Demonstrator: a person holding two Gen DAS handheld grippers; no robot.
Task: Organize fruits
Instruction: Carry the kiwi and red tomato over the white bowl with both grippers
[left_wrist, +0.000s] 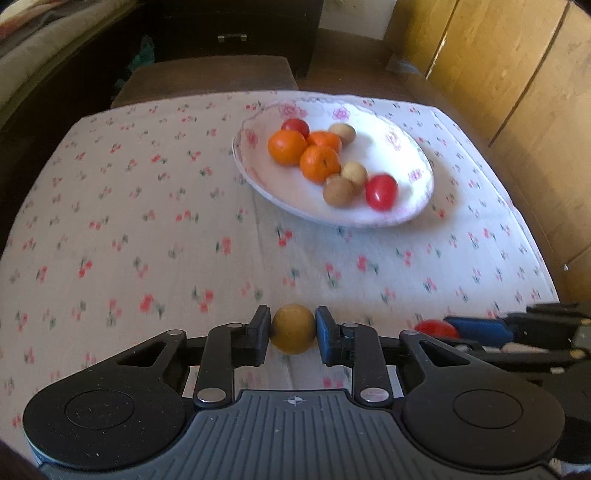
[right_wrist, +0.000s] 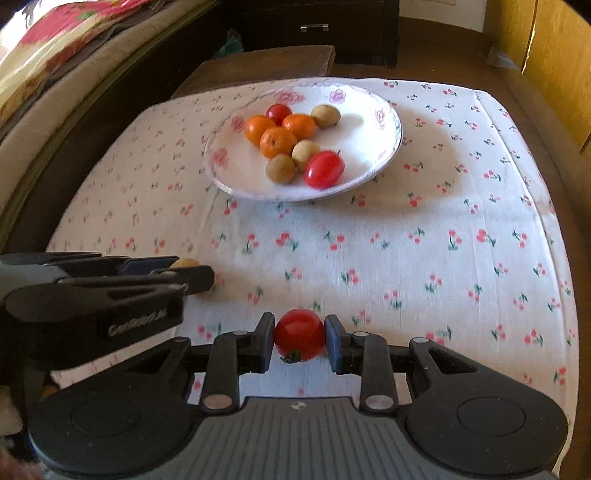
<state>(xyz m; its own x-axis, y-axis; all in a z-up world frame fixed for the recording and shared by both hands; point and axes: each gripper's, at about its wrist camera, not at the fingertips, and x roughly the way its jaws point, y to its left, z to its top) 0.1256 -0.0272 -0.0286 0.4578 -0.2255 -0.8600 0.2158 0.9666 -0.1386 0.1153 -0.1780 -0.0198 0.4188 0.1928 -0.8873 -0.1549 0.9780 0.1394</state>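
Over the cherry-print cloth, left gripper jaws clamp a tan fruit; right gripper jaws clamp a red tomato.

Home bedroom, bed, cherry-print tablecloth

Left gripper and right gripper angle downward side by side, each clamped on a small round fruit.
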